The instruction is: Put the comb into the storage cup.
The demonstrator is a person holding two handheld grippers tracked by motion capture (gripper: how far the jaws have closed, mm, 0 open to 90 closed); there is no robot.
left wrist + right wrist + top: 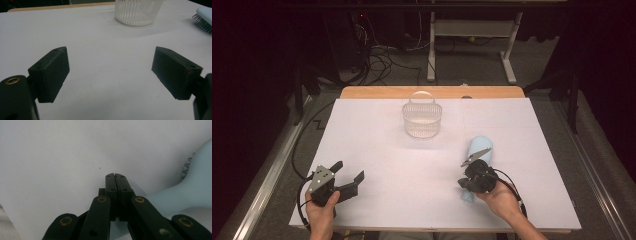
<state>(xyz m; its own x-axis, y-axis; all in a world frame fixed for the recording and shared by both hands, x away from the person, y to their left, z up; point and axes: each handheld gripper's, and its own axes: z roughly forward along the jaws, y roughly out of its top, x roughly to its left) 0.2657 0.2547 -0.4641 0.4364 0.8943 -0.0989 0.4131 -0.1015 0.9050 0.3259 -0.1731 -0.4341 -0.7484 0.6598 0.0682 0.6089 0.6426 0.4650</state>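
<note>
Right claw (468, 162) is pressed together empty just above the pale blue hairbrush (478, 147) lying on the desk (377, 150) near the white basket (422, 119), left claw (347, 172) spread wide, idle; risk: closed tips just shove the brush sideways.

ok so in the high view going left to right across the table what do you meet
left gripper with jaws wide open → white basket farther back → right gripper, jaws shut, over the light blue hairbrush
</note>
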